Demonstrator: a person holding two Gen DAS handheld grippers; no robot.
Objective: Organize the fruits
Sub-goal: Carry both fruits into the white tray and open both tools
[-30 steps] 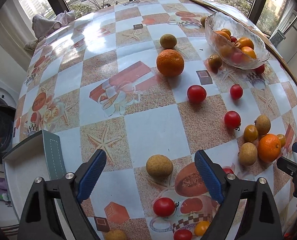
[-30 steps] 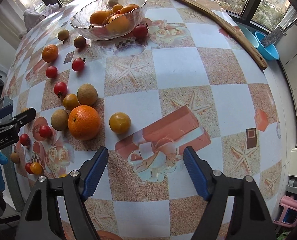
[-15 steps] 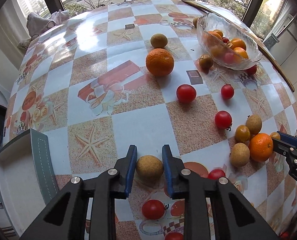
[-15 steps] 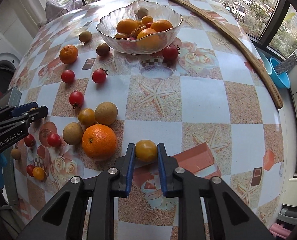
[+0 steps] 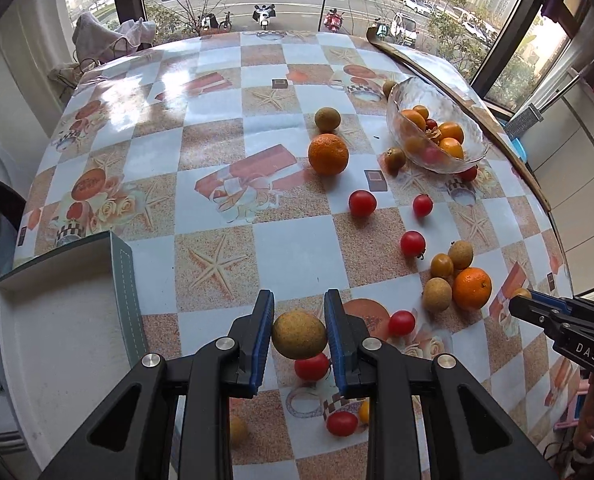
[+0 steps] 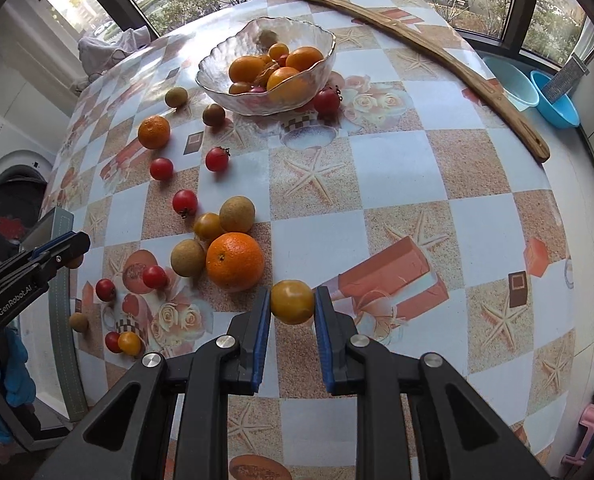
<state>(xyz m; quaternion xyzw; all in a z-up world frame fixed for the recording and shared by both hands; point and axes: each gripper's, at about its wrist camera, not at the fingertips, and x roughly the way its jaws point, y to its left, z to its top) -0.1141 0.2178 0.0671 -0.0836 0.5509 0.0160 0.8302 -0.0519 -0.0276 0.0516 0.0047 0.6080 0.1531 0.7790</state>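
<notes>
My left gripper is shut on a round tan longan and holds it above the table. My right gripper is shut on a small yellow-orange tomato, lifted just off the cloth. A glass bowl with oranges and small fruits stands at the far side; it also shows in the left wrist view. Loose fruit lies between: a large orange, longans, red cherry tomatoes. The right gripper shows at the right edge of the left wrist view.
A grey-edged white tray lies at the table's near left. A long wooden piece lies along the far right edge. Blue basins sit beyond it. A second orange lies mid-table. The checkered cloth is bare on the right.
Both grippers closed from open onto their fruit, the left on the longan, the right on the yellow tomato, and both have since risen with the fruit held.
</notes>
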